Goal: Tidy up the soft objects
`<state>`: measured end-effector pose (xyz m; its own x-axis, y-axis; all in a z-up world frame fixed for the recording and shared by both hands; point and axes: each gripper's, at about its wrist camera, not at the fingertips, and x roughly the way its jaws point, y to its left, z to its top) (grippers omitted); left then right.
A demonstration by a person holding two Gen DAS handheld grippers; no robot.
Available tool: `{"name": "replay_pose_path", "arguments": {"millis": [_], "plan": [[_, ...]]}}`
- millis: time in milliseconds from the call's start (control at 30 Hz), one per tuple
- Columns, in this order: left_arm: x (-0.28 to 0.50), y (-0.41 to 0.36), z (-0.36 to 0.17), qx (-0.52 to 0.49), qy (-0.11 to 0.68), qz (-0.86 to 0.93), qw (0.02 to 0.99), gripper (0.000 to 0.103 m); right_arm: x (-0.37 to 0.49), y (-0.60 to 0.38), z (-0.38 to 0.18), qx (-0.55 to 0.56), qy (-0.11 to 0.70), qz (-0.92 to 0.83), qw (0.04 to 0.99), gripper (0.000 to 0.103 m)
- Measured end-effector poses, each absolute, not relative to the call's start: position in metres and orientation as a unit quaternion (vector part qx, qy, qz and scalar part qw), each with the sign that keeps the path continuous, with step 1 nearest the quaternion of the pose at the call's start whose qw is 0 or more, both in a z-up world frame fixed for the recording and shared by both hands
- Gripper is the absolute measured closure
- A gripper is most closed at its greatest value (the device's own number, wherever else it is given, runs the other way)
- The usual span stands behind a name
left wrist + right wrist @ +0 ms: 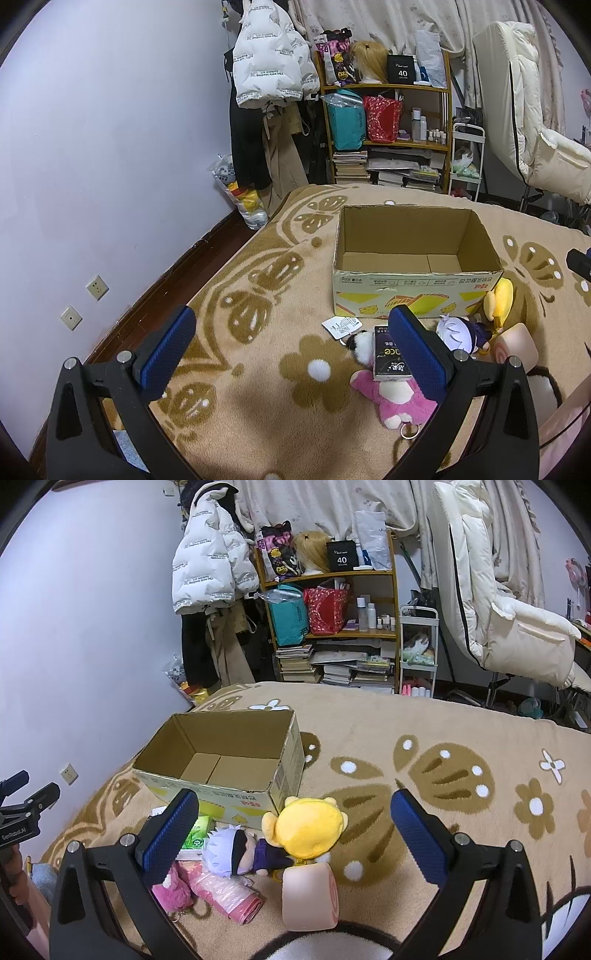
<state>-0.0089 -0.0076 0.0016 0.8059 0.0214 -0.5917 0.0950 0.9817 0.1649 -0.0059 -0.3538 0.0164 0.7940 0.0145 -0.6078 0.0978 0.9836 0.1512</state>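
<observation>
An empty cardboard box (417, 258) (225, 760) stands open on the patterned blanket. In front of it lie a pink plush (395, 398) (171, 890), a white-haired doll (461, 334) (232, 851), a yellow plush (500, 297) (308, 829) and a peach swirl roll cushion (513, 343) (310, 897). A dark small box (388, 354) rests on the pink plush, next to a black-and-white plush (360, 343). My left gripper (291, 350) is open above the blanket, left of the toys. My right gripper (295, 834) is open over the doll and yellow plush.
A green tissue pack (197, 832) and a pink plastic roll (225, 895) lie among the toys. A white tag (340, 326) sits near the box. Beyond the bed stand a shelf (388, 110), hanging coats (273, 55) and a white chair (509, 620).
</observation>
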Motion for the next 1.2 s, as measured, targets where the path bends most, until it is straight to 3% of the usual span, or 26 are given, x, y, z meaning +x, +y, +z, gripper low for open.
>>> {"name": "replay_pose_path", "arguments": {"millis": [1200], "plan": [[-0.0074, -0.0054, -0.0035, 0.094, 0.316, -0.017, 0.944, 0.0, -0.0067, -0.3567, 0.013, 0.096, 0.322, -0.026, 0.942, 0.0]]}}
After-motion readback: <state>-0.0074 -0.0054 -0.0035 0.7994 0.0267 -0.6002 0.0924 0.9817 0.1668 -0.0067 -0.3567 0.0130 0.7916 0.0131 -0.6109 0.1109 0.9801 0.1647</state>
